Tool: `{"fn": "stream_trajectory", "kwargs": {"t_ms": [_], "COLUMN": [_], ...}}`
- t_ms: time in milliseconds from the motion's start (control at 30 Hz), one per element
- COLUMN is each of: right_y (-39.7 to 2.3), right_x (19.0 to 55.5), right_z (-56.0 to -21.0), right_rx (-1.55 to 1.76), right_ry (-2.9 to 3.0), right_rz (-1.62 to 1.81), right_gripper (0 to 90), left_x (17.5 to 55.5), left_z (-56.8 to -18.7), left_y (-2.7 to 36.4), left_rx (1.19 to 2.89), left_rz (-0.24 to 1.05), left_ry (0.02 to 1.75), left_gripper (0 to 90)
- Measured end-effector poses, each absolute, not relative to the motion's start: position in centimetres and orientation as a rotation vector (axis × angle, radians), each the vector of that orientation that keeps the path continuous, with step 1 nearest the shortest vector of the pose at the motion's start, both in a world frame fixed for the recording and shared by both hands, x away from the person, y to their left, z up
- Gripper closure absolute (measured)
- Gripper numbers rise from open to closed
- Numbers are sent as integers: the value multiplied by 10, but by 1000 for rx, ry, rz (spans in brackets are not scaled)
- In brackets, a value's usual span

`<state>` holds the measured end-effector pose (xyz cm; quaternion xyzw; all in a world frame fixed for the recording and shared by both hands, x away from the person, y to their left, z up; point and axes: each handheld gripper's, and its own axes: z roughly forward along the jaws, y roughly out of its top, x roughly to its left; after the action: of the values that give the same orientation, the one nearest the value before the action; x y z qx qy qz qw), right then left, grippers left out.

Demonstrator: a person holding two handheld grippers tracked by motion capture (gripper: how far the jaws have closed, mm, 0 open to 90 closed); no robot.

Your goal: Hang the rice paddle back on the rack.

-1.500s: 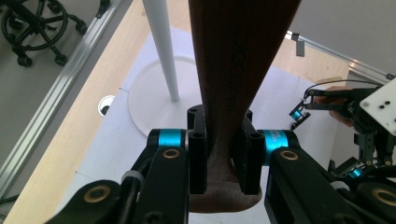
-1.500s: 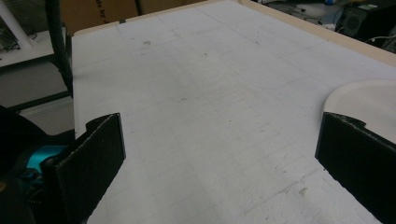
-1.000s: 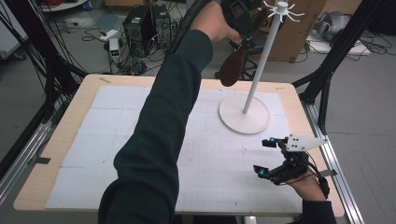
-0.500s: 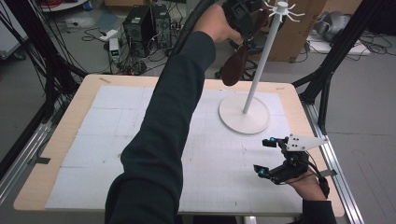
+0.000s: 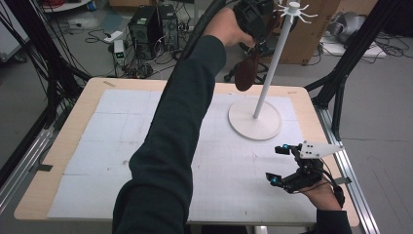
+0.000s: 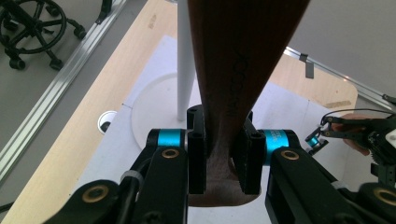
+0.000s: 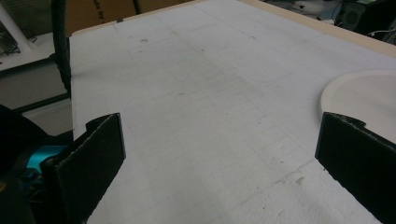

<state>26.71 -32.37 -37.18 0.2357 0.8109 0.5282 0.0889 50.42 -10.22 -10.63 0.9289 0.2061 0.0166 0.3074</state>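
Observation:
A brown leather-like piece (image 5: pixel 246 73) hangs in the air beside the white pole (image 5: pixel 269 68) of a hook stand. My left gripper (image 5: pixel 253 48) is raised high near the stand's hooked top (image 5: pixel 294 9) and points down. It is shut on the narrow end of the piece (image 6: pixel 233 84), with both pads (image 6: pixel 196 149) pressing it. The stand's round base (image 5: pixel 255 122) rests on the table at the back right; the pole (image 6: pixel 184 60) stands just behind the held piece. My right gripper (image 5: pixel 276 164) rests low near the table's front right, open, with nothing between its fingers (image 7: pixel 100 149).
A white gridded sheet (image 5: pixel 117 146) covers the wooden table (image 5: pixel 73 141). Metal rails (image 5: pixel 19 161) run along both sides. Computers, cables (image 5: pixel 146 29), an office chair (image 6: pixel 37 28) and a cardboard box stand on the floor beyond. A small round hole (image 6: pixel 107 122) sits by the base.

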Motion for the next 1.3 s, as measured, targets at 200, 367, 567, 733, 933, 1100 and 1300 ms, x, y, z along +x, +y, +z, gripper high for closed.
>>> {"fn": "stream_trajectory", "kwargs": {"t_ms": [200,367,567,733,933,1100,1300], "right_y": [-325,-326,-327,-329,-330,-333,-334], "right_x": [266,267,265,265,264,262,260], "right_z": [-371,-371,-371,-372,-371,-368,-364], "right_rx": [702,698,705,715,712,709,705], "right_ry": [2405,2401,2405,2400,2402,2387,2378], "right_rz": [1577,1575,1575,1575,1574,1581,1601], "right_gripper": [5,5,5,5,5,5,5], "left_x": [506,507,510,510,507,495,475], "left_z": [-108,-108,-109,-110,-109,-106,-103], "left_y": [-103,-104,-104,-103,-96,-82,-66], "left_rx": [2452,2448,2443,2436,2431,2386,2395], "left_rz": [47,39,49,39,5,-48,-41], "left_ry": [549,544,535,535,500,399,332], "left_gripper": [769,767,758,700,660,584,437]}}
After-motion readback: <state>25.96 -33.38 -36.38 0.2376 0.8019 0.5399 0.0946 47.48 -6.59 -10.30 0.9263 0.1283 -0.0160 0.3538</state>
